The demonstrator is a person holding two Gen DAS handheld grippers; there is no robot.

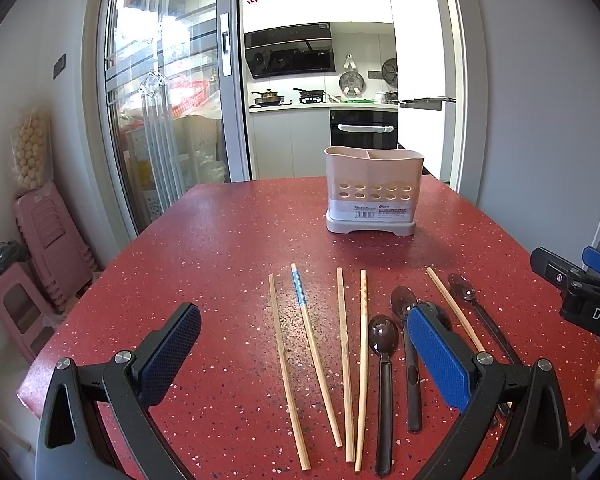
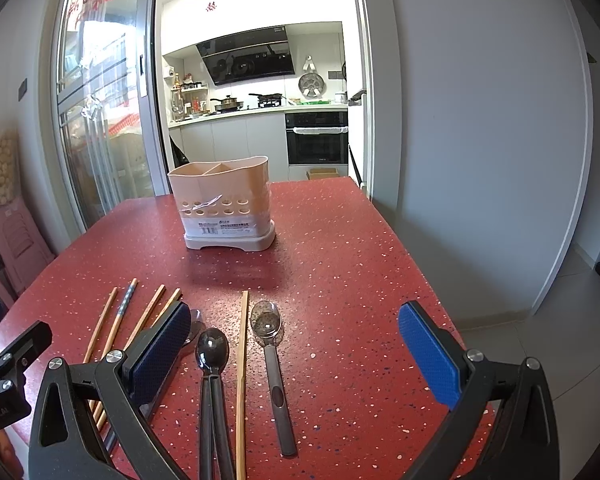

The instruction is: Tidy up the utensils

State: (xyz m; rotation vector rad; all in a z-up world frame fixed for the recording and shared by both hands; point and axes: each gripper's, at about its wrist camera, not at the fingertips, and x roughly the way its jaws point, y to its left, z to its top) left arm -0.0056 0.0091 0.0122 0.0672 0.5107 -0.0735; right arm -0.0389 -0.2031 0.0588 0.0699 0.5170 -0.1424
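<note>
From my left gripper (image 1: 304, 354) I see both blue-padded fingers spread wide with nothing between them, hovering above the red speckled table (image 1: 220, 248). Directly below lie four chopsticks side by side: a plain one (image 1: 288, 372), one with a blue patterned top (image 1: 314, 354), and two more wooden ones (image 1: 345, 364) (image 1: 363, 368), close together and nearly touching low in the frame. Right of them is a dark spoon (image 1: 383, 380), then a second dark spoon (image 1: 410, 364) whose bowl is partly covered by my right-hand finger pad. That pad also hides most of something dark behind it; I cannot tell what it is. Farther right, a fifth chopstick (image 1: 454, 310) and a clear dark spoon (image 1: 480, 312) run down behind the gripper frame, their lower ends cut off.

My right gripper (image 2: 294, 320) is likewise wide open and empty, hanging over the right end of the row. Here I make out the spoon with a slotted handle (image 2: 274, 376), lying alone, one chopstick (image 2: 242, 380), and two dark handles crowded together under one spoon bowl (image 2: 212, 348). The other chopsticks disappear behind its left finger.

Beyond everything, well apart from the utensils, the beige utensil holder (image 1: 374, 190) stands upright, its divided compartments showing no contents from this angle. A kitchen (image 1: 320, 80) lies past the doorway.
</note>
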